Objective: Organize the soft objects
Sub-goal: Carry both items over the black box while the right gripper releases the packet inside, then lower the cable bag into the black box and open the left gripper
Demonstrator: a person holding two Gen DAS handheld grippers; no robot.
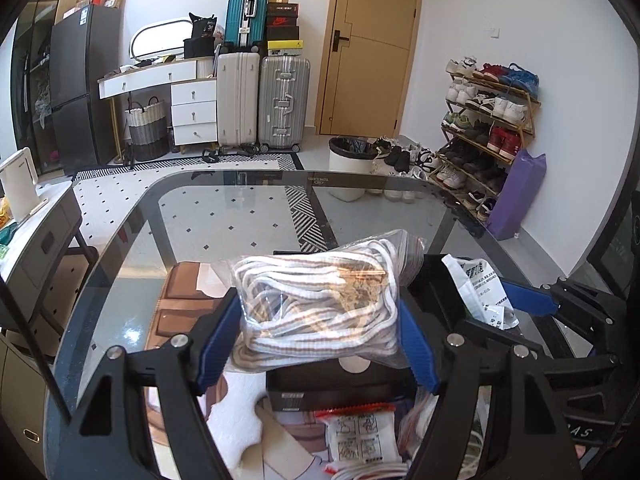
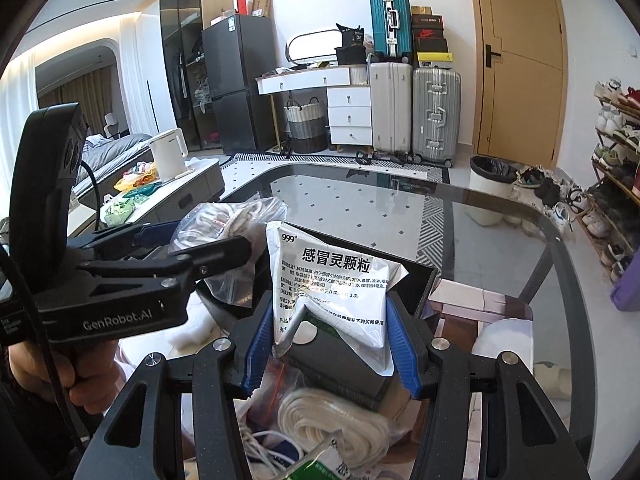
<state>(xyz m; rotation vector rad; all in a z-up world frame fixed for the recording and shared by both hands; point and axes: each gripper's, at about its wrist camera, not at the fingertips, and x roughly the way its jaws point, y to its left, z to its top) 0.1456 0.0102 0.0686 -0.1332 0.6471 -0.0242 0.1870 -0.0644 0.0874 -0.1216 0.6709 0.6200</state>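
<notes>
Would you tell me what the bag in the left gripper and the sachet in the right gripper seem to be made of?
Bag: thin clear plastic, glossy and crinkled, with striped woven cord visible inside. Sachet: likely laminated plastic film or foil, white, printed, creased and slightly shiny.

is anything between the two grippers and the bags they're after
No. The left gripper is already shut on the clear bag of striped cord, and the right gripper on the white medicine sachet. Both bags sit directly between the pads.

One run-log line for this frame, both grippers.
left gripper: shut on bag of cord | right gripper: shut on white sachet | both held over black box on glass table
</notes>
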